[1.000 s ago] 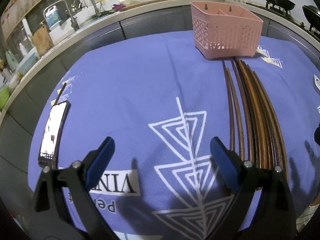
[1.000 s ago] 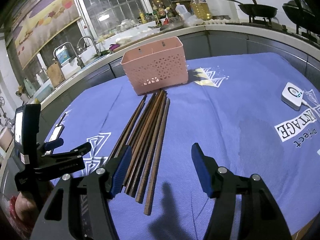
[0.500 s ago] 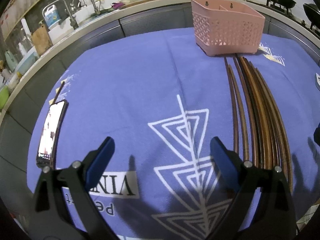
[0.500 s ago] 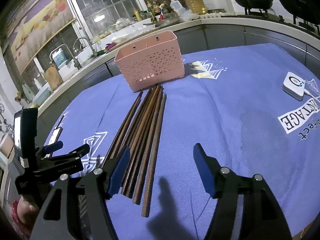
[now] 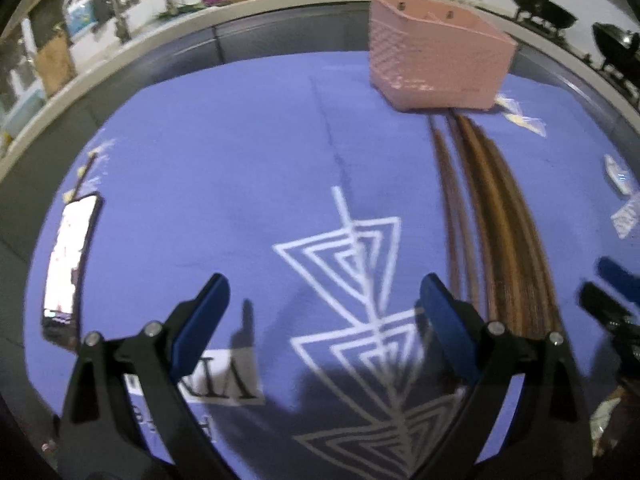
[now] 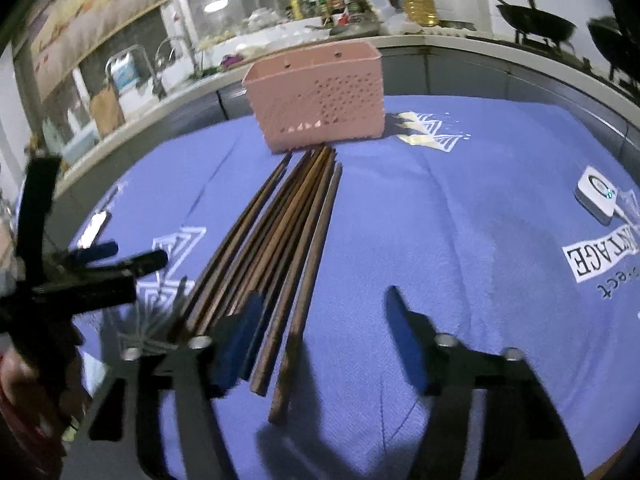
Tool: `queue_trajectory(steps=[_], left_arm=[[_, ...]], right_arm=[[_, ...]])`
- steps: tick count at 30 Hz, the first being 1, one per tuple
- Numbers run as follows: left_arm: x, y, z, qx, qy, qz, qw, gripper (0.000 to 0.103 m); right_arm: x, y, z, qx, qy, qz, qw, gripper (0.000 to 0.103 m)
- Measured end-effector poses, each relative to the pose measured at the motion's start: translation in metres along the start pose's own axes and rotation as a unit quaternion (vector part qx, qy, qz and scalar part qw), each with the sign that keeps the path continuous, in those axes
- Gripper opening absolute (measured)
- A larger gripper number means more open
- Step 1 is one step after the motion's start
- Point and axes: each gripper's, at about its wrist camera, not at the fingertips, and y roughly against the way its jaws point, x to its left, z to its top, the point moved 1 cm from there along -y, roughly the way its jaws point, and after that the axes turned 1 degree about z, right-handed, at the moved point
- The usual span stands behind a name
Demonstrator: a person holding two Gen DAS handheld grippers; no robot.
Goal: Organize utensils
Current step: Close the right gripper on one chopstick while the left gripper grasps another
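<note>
The right gripper [image 6: 320,328] has come lower and closer to the near ends of the chopsticks [image 6: 280,248] than it was a second ago; its jaws stand wide apart and hold nothing. Its left jaw now sits over the near ends of the middle sticks, while the two outermost sticks lie in the gap between the jaws, their ends just ahead. My judgement is that a first pick-up is being lined up and that no stick has yet been lifted.

The left gripper [image 5: 320,312] has also eased forward over the blue cloth [image 5: 240,160]. Its jaws are wide open and empty, with the bundle just beyond its right jaw.

Count:
- Chopsticks: roughly eight to ten, all flat on the bench cloth; overlap and motion blur prevent a firm figure.
- Pink basket [image 6: 316,96]: one, upright, dead ahead of the right jaws, with the far tips of the sticks reaching to or nearly to its base. No stick shows above its rim.
- Phone [image 5: 68,256]: one, well left of the left jaws.
- Small white device [image 6: 598,194]: one, well right of the right jaws.

Assessment: the task stands at its start, with every stick still to be moved into the basket.
</note>
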Motion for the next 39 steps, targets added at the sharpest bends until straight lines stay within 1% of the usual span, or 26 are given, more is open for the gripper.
queue_trajectory(steps=[1, 3, 7, 8, 10, 12, 15, 16, 18, 21, 23, 24, 25, 26, 27, 29, 30, 32, 35, 37, 39], left_arm=[[-0.002, 0.001, 0.000, 0.000, -0.001, -0.006, 1.0000, 0.092], [-0.008, 0.001, 0.000, 0.000, -0.008, -0.018, 0.9998, 0.092], [-0.026, -0.002, -0.002, 0.003, -0.037, -0.027, 0.9989, 0.092], [-0.031, -0.002, -0.002, 0.003, -0.046, -0.027, 0.9986, 0.091], [-0.038, -0.004, -0.003, 0.004, -0.059, -0.025, 0.9979, 0.086], [-0.044, -0.007, -0.005, 0.009, -0.071, -0.020, 0.9972, 0.078], [-0.047, -0.015, -0.008, 0.020, -0.080, -0.013, 0.9965, 0.071], [-0.046, -0.016, -0.008, 0.023, -0.080, -0.013, 0.9965, 0.070], [-0.045, -0.017, -0.007, 0.023, -0.076, -0.011, 0.9968, 0.070], [-0.045, -0.020, -0.004, 0.023, -0.074, -0.009, 0.9970, 0.070], [-0.047, -0.020, -0.002, 0.019, -0.075, -0.005, 0.9970, 0.070], [-0.049, -0.020, -0.001, 0.017, -0.076, -0.007, 0.9969, 0.063], [-0.050, -0.020, 0.001, 0.015, -0.077, -0.014, 0.9968, 0.057], [-0.052, -0.020, 0.002, 0.016, -0.079, -0.023, 0.9965, 0.043], [-0.054, -0.019, 0.002, 0.017, -0.084, -0.030, 0.9958, 0.025], [-0.055, -0.017, 0.000, 0.021, -0.095, -0.040, 0.9944, 0.012], [-0.054, -0.016, -0.002, 0.023, -0.100, -0.042, 0.9939, 0.010], [-0.050, -0.013, -0.006, 0.028, -0.106, -0.045, 0.9929, 0.009], [-0.040, -0.009, -0.011, 0.044, -0.105, -0.063, 0.9915, 0.009], [-0.038, -0.011, -0.006, 0.058, -0.106, -0.072, 0.9900, 0.010], [-0.040, -0.016, 0.002, 0.065, -0.113, -0.069, 0.9891, 0.012]], right_arm=[[-0.001, -0.004, -0.001, 0.008, 0.000, 0.001, 1.000, 0.046], [-0.002, -0.010, -0.004, 0.020, 0.002, 0.002, 1.000, 0.042], [0.001, -0.017, -0.010, 0.037, 0.014, 0.005, 0.999, 0.041], [0.004, -0.017, -0.012, 0.036, 0.024, 0.001, 0.999, 0.041], [0.009, -0.018, -0.013, 0.034, 0.045, -0.007, 0.998, 0.041], [0.012, -0.019, -0.014, 0.032, 0.061, -0.016, 0.998, 0.041], [0.015, -0.019, -0.016, 0.023, 0.094, -0.049, 0.994, 0.041], [0.015, -0.018, -0.017, 0.016, 0.102, -0.064, 0.993, 0.041], [0.011, -0.018, -0.016, 0.011, 0.105, -0.076, 0.991, 0.041], [0.006, -0.018, -0.015, 0.010, 0.101, -0.075, 0.992, 0.041], [0.009, -0.020, -0.015, 0.006, 0.113, -0.079, 0.990, 0.040], [0.011, -0.020, -0.016, 0.005, 0.123, -0.076, 0.989, 0.035], [0.012, -0.020, -0.015, 0.006, 0.128, -0.070, 0.989, 0.025], [0.010, -0.020, -0.015, 0.009, 0.127, -0.066, 0.990, 0.020], [0.006, -0.020, -0.014, 0.011, 0.121, -0.065, 0.990, 0.013], [-0.008, -0.018, -0.011, 0.018, 0.104, -0.065, 0.992, 0.011], [-0.015, -0.016, -0.010, 0.023, 0.097, -0.066, 0.993, 0.011], [-0.027, -0.012, -0.009, 0.035, 0.085, -0.059, 0.994, 0.011], [-0.042, -0.008, -0.005, 0.062, 0.065, -0.026, 0.996, 0.012], [-0.047, -0.010, 0.001, 0.078, 0.060, -0.009, 0.995, 0.012], [-0.046, -0.016, 0.010, 0.090, 0.069, -0.004, 0.994, 0.013]])
